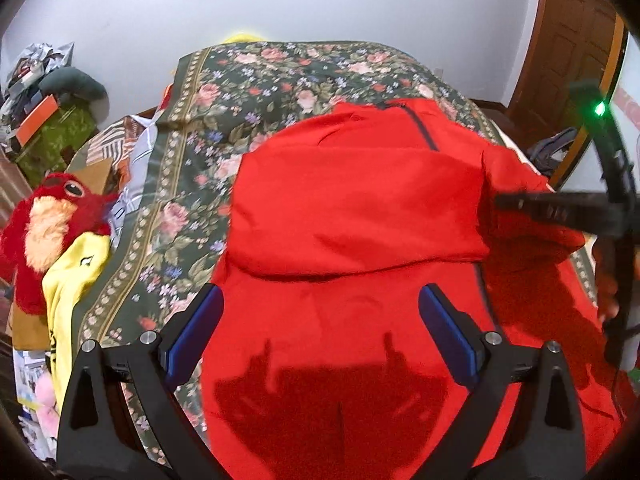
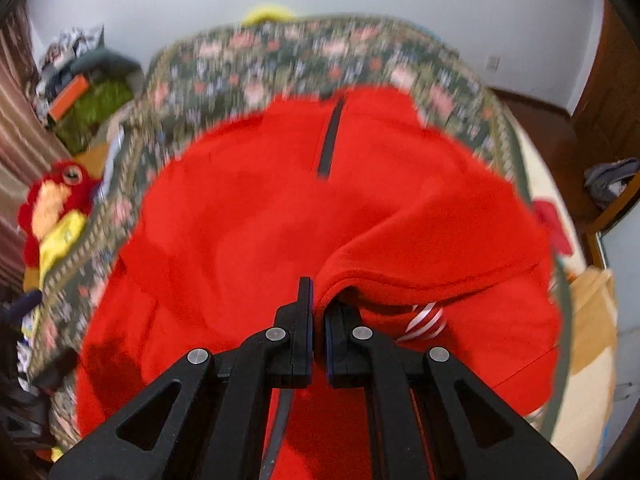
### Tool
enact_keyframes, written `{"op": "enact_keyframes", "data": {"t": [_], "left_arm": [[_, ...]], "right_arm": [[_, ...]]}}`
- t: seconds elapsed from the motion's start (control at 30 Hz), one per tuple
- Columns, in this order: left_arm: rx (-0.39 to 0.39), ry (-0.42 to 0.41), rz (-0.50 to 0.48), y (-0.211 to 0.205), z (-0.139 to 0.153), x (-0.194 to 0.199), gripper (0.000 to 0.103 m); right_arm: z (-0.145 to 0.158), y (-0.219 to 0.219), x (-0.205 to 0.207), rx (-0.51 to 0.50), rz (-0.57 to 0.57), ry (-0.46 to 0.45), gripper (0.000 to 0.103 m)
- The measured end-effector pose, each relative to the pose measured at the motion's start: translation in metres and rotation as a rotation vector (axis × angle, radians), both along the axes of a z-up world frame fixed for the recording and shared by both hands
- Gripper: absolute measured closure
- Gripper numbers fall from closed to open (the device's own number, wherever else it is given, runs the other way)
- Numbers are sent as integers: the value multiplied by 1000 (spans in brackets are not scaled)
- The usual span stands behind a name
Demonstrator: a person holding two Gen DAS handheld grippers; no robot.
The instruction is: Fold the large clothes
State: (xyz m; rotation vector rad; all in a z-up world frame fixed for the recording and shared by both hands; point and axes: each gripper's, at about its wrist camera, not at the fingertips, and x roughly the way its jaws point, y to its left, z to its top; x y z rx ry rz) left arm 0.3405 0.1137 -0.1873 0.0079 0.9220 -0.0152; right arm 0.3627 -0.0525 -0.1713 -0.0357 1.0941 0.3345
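A large red garment (image 1: 360,208) with a dark zip lies spread on a floral bedspread (image 1: 224,92); one sleeve is folded across its chest. My left gripper (image 1: 320,320) is open and empty, hovering above the garment's lower half. My right gripper (image 2: 318,304) is shut on a fold of the red garment (image 2: 280,208) and lifts that edge, with a red-and-white striped lining (image 2: 426,320) showing under it. The right gripper (image 1: 504,202) also shows at the right of the left wrist view, pinching the red cloth.
A red plush toy (image 1: 48,216) and a yellow cloth (image 1: 72,276) lie off the bed's left side. Clutter (image 1: 44,92) is stacked at far left. A wooden door (image 1: 572,40) stands at right. A cardboard box (image 2: 592,320) sits right of the bed.
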Motion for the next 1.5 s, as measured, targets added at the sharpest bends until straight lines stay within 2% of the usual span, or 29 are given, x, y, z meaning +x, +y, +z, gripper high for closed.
{"op": "enact_keyframes", "data": {"t": [0.17, 0.23, 0.3, 0.33, 0.4, 0.57, 0.8, 1.0, 1.17, 1.23, 1.3, 1.47, 1.5], "left_arm": [[13, 23, 2, 0, -5, -5, 4], [16, 28, 2, -4, -5, -5, 4], [17, 31, -1, -9, -2, -5, 4], [17, 30, -6, -14, 0, -4, 4], [18, 25, -17, -22, 4, -3, 4], [44, 10, -68, -59, 18, 6, 4], [95, -12, -177, -133, 30, 30, 4], [120, -22, -298, -207, 22, 61, 4], [152, 7, -371, -258, -3, 96, 5], [162, 24, -395, -272, -14, 109, 18], [183, 62, -428, -287, -30, 123, 26], [208, 133, -436, -301, -66, 151, 38], [201, 136, -432, -301, -69, 154, 44]], "right_arm": [[-21, -2, -11, 5, 17, 104, 97], [-23, -5, -12, 36, 42, 167, 89], [-22, -11, -16, 85, 63, 216, 71], [-19, -16, -19, 102, 73, 222, 68], [-9, -28, -27, 113, 91, 195, 60], [12, -68, -43, 123, 86, 102, 59], [38, -137, -56, -13, -8, -134, 49], [33, -185, -49, -45, -83, -160, 49], [17, -211, -40, -19, -130, -136, 49], [12, -217, -38, -10, -132, -129, 49], [4, -219, -34, -3, -135, -118, 49], [-9, -217, -27, 24, -125, -95, 49], [-13, -215, -26, 25, -119, -90, 49]]}}
